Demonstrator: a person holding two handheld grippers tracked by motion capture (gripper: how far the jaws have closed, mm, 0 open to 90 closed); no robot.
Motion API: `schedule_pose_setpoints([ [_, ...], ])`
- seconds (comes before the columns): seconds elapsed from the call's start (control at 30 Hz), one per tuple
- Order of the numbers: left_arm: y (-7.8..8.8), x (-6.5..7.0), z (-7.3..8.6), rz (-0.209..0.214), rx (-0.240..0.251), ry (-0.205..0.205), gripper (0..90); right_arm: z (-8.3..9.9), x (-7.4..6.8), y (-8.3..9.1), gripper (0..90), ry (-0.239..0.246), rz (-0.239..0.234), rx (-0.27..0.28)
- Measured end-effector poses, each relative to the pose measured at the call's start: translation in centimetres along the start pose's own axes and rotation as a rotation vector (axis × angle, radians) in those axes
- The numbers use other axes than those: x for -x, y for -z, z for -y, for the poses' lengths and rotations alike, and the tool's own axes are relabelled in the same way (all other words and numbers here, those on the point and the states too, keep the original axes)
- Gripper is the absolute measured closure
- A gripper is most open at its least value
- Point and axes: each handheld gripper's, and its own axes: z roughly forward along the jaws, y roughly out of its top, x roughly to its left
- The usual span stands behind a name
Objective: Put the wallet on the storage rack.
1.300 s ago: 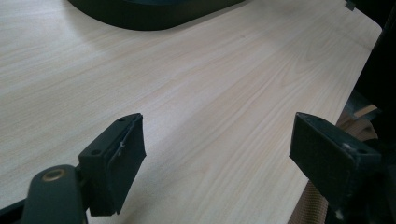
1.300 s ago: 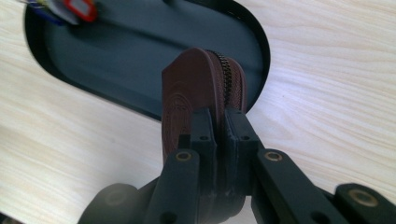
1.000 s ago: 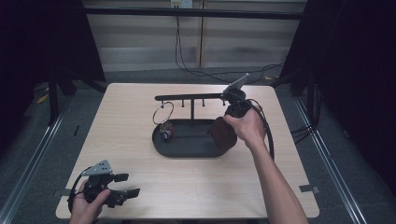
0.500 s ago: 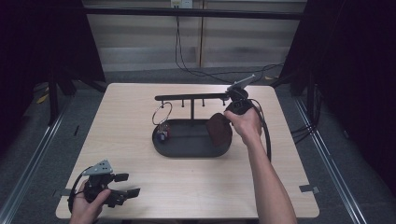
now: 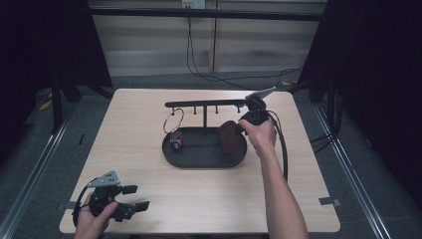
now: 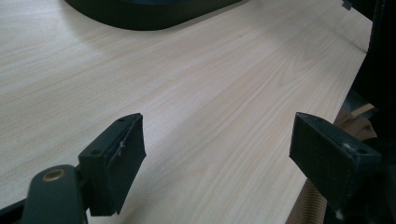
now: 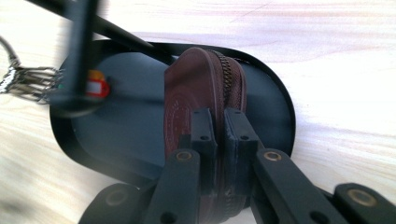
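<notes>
My right gripper (image 5: 238, 128) is shut on a round brown zip pouch (image 5: 229, 138), gripping it edge-on across the zipper. The pouch (image 7: 196, 84) stands upright between the fingers (image 7: 201, 135) over the right end of a black oval tray (image 5: 199, 162). Whether it touches the tray floor (image 7: 130, 126) I cannot tell. A key ring (image 5: 173, 122) hangs from the black bar stand (image 5: 204, 103) that rises from the tray, its keys and red tag (image 7: 95, 88) low at the tray's left end. My left gripper (image 5: 137, 197) lies open at the table's near left corner with nothing between its jaws (image 6: 217, 149).
The light wooden table (image 5: 149, 114) has bare room around the tray. The tray's rim (image 6: 140, 14) is far ahead of my left gripper. The stand's bar with its pegs crosses just above the tray. A black cable (image 5: 284, 149) trails from my right gripper along the forearm.
My right hand has come down a little with the pouch, bringing it lower over the tray's right end. The left gripper has stayed where it was.
</notes>
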Motion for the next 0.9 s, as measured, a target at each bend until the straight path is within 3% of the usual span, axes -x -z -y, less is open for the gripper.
schedule_pose_setpoints([
  [0.1,0.1,0.1,0.1,0.001,0.004,-0.001,18.1,0.2,0.2,-1.0,83.8,-0.021,-0.032,0.001],
  [0.5,0.1,0.0,0.0,-0.004,-0.003,-0.004,18.1,1.3,1.4,-3.0,83.2,-0.049,-0.07,0.03],
  [0.63,0.1,0.0,0.0,-0.004,0.001,-0.008,18.2,1.6,1.5,-4.0,82.1,-0.058,-0.073,0.018],
  [0.67,0.1,0.0,0.1,-0.004,0.001,-0.007,18.1,1.7,1.5,-4.3,81.7,-0.06,-0.051,0.016],
  [0.9,0.1,0.0,0.0,-0.002,-0.001,-0.004,18.1,1.9,2.2,-4.7,79.3,-0.061,-0.035,0.017],
])
